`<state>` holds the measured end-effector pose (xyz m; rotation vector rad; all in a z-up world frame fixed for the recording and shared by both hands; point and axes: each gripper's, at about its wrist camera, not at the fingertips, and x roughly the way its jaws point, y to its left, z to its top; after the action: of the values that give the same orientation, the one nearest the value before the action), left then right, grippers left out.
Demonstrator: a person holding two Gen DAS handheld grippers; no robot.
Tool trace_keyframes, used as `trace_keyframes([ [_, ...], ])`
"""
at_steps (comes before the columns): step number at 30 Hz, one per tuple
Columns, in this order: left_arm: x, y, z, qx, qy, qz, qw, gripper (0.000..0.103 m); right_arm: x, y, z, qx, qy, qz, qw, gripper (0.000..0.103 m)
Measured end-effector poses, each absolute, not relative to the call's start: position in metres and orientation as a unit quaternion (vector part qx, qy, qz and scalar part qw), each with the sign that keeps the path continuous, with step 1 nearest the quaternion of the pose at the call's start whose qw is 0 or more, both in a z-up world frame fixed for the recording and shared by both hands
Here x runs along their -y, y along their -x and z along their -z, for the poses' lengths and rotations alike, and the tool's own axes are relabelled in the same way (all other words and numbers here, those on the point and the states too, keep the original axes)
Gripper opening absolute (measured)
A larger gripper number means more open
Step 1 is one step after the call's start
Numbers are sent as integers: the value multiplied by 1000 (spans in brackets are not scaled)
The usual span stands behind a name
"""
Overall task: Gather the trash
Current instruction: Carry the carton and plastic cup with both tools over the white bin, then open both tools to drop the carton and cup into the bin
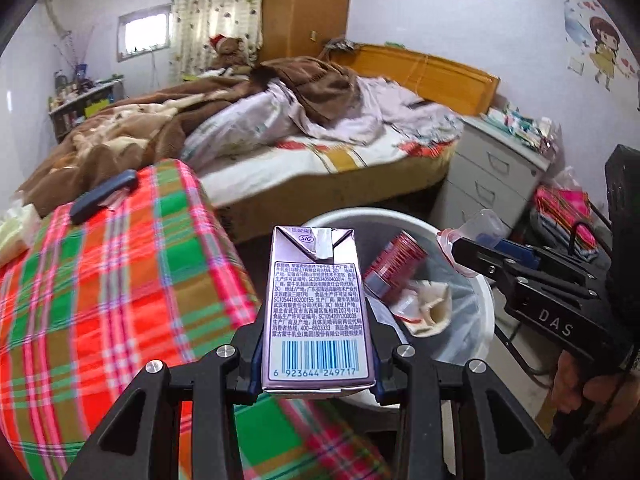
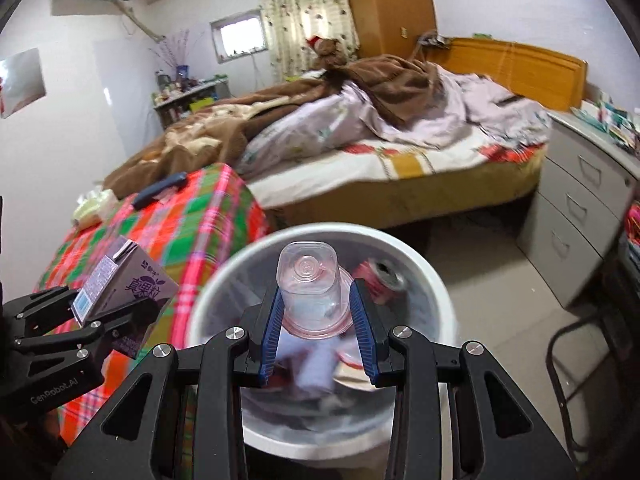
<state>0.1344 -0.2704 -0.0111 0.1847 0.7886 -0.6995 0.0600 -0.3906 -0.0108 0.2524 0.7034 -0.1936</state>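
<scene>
Over the white bin [image 2: 436, 280], the right gripper [image 2: 316, 320] holds a clear plastic cup [image 2: 308, 284] bottom-up, its blue-padded fingers [image 2: 274, 328] pressed against the cup's two sides near the rim. The cup hangs above the bin's open mouth, not touching the rim or what lies inside. In the bin, a red can [image 2: 380, 276] lies tilted against the far wall, and crumpled paper [image 1: 428, 304] and other scraps sit on a clear liner lower down; those scraps are blurred in the right wrist view. To the left of the bin, the left gripper [image 1: 316, 344] clamps a purple drink carton [image 1: 316, 308] between its fingers, gripping the two narrow sides near the base. The carton stands upright with its barcode panel facing the left wrist camera and its folded top pointing away. It is held just beside the bin's near-left rim, above the edge of a red, green and pink checked cloth [image 1: 120, 280] that covers a low surface. A dark flat bar-shaped thing [image 1: 104, 196] lies at the far end of that cloth. From the left wrist view, the right gripper reaches in from the right with the cup at its tip over the bin. Beyond stands an unmade bed [image 2: 400, 160] with a brown blanket [image 2: 280, 108] and a grey drawer cabinet [image 2: 580, 208] beside it.
</scene>
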Motion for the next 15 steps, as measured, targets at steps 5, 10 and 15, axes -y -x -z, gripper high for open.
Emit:
trace_keyframes([
  [5, 294, -130, 26, -388, -100, 344, 849, 39, 404, -54, 24, -365, -130, 105, 916, 35],
  [10, 306, -128, 34, -392, -108, 345, 846, 40, 409, -53, 33, -383, -127, 110, 908, 35],
  [15, 308, -128, 36, -394, -103, 342, 847, 58, 415, -48, 38, -388, -139, 106, 905, 36],
])
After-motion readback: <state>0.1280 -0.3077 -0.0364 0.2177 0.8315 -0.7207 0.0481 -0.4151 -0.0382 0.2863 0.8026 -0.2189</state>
